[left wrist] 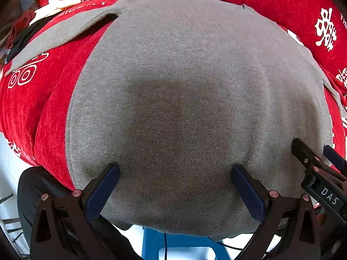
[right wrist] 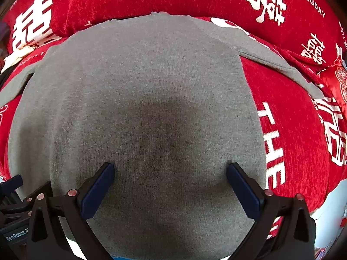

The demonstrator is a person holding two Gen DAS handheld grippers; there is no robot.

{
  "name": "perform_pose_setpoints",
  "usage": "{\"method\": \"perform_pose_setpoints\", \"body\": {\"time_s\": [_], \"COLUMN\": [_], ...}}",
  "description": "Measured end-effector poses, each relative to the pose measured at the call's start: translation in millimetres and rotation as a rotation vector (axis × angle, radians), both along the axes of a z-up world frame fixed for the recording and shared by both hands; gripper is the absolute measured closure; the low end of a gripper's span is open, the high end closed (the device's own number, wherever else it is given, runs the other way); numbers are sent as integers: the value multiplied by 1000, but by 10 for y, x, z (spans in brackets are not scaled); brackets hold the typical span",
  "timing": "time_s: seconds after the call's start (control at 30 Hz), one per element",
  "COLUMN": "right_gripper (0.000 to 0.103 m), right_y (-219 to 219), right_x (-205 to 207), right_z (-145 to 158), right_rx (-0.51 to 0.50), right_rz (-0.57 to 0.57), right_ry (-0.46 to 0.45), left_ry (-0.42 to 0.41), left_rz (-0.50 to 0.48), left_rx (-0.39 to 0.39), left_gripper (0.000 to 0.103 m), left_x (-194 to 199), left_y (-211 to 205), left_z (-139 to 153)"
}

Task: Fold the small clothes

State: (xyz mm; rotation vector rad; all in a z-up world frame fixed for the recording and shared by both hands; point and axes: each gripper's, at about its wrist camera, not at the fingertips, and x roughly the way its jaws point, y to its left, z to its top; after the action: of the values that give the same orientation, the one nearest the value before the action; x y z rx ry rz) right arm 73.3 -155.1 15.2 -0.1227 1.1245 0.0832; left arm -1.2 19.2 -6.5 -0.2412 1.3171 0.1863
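1. Left wrist view: the grey knit top point(left wrist: 173, 86) is laid out flat on the red cover with white lettering point(left wrist: 49, 112), body in the middle, one sleeve point(left wrist: 56, 39) running off up and to the left of the body. The left gripper point(left wrist: 175, 173) has its fingers spread wide, tips right at the near part of the top, nothing between them. Can't tell if they actually press the fabric or just hover. The near hem hangs slightly past the cover's edge, with something blue point(left wrist: 173, 247) below it. The other tool pokes in beside the top's right edge.

2. Right wrist view: same top, with the other sleeve point(right wrist: 277, 60) angling away up-right from the body. The right gripper point(right wrist: 171, 170) is also spread wide over the near part of the top, empty. A dark shadow sits on the knit just ahead of the fingers, so I'd guess it's close to the cloth.

3. My take on the step: looks like the start of a fold, nothing grabbed yet. I'd pinch the near hem with both tools, one toward each side of the top so it lifts evenly. Knit stretches, so grab both layers and don't drag. Probably tuck the sleeves onto the body first, or they'll stick out.
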Motion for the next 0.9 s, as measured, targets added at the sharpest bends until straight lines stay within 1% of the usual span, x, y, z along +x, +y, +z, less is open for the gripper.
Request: {"method": "perform_pose_setpoints", "body": {"time_s": [0.07, 0.23, 0.33, 0.47, 0.63, 0.9], "right_gripper": [0, 0, 0, 0, 0, 0], "right_y": [2, 21, 25, 38, 38, -10], "right_x": [-7, -24, -53, -94, -105, -99], "right_z": [0, 38, 110, 266, 374, 383], "right_rx": [-2, -16, -27, -39, -27, -17], "right_rz": [2, 41, 61, 79, 83, 84], "right_ry": [0, -6, -33, -94, -122, -131], "left_ry": [-6, 22, -3, -29, -49, -41], "left_rz": [-2, 8, 17, -5, -14, -7], "left_rx": [2, -9, 3, 37, 53, 57], "left_gripper": [0, 0, 0, 0, 0, 0], "left_x": [-27, -19, 20, 50, 63, 156], "left_y": [-9, -10, 21, -32, -94, -109], "left_z": [4, 69, 192, 337, 477, 477]}}
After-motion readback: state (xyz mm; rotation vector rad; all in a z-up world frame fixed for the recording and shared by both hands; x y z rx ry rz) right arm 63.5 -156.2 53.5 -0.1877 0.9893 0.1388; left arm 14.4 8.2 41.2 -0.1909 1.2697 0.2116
